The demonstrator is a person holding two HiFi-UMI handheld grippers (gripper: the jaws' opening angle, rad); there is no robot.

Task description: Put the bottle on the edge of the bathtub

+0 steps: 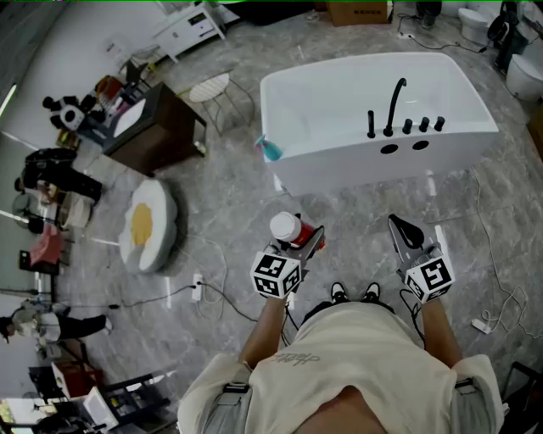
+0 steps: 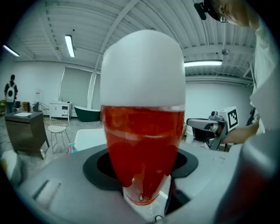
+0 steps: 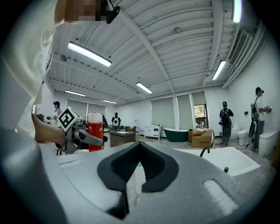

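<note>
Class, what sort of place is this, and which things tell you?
Probably a bathroom showroom or test hall: a white bathtub with a black tap stands freely on open floor, with a green tub and a toilet beyond.

- Largely covered by the left gripper [image 1: 307, 239] in the head view: the red body of the bottle [image 1: 285, 227].
- Too small to read in the right gripper view: print on the bottle.
- Mostly hidden behind the bottle in the left gripper view: the bathtub [image 2: 89, 138].
- Cut off by the head view's top edge: cardboard box [image 1: 360, 12].
- Covered by the shirt [image 1: 356, 356] but for the toes: shoes [image 1: 355, 293].
</note>
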